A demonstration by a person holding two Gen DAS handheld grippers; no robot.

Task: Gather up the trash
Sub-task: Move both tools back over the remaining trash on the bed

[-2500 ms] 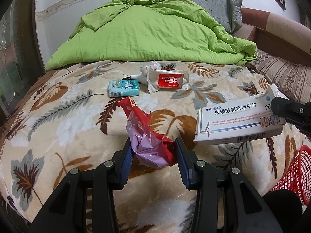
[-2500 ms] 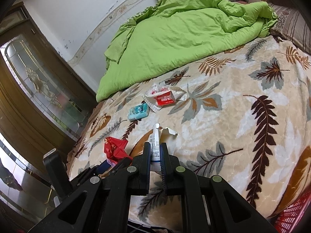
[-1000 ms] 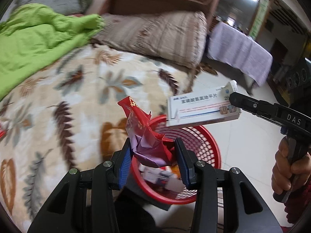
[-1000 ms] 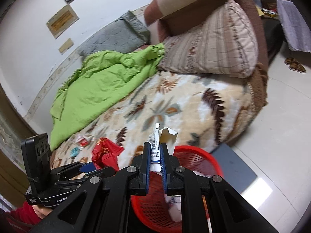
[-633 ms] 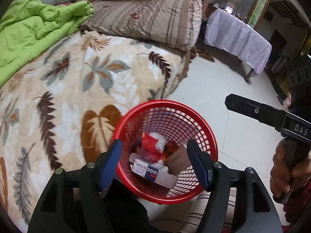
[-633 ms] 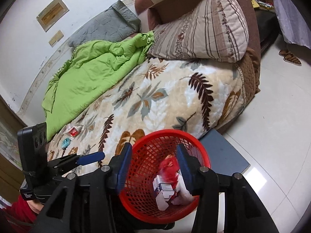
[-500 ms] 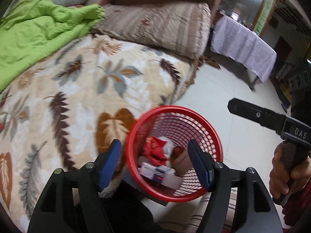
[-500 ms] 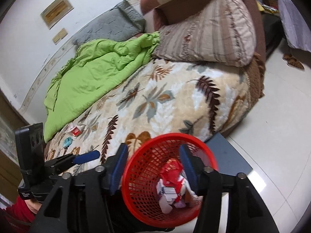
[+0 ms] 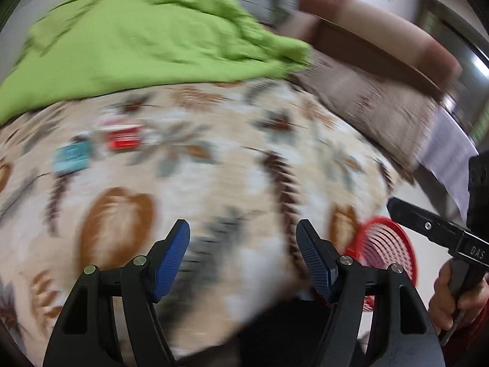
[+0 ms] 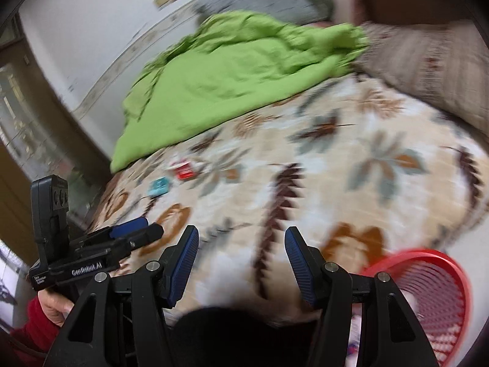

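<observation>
A bed [image 10: 336,189] with a leaf-patterned blanket carries a rumpled green quilt [image 10: 232,82] at its far edge, below a white wall [image 10: 91,21]; pale floor [image 9: 428,192] lies beside it.

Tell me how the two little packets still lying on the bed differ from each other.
The teal packet is blue-green all over; the red-and-white packet has a red face on a white wrapper. The teal packet lies nearer the left gripper, the red-and-white packet closer to the green duvet. Both are small, lie side by side on the leaf-patterned blanket, and are motion-blurred.
</observation>
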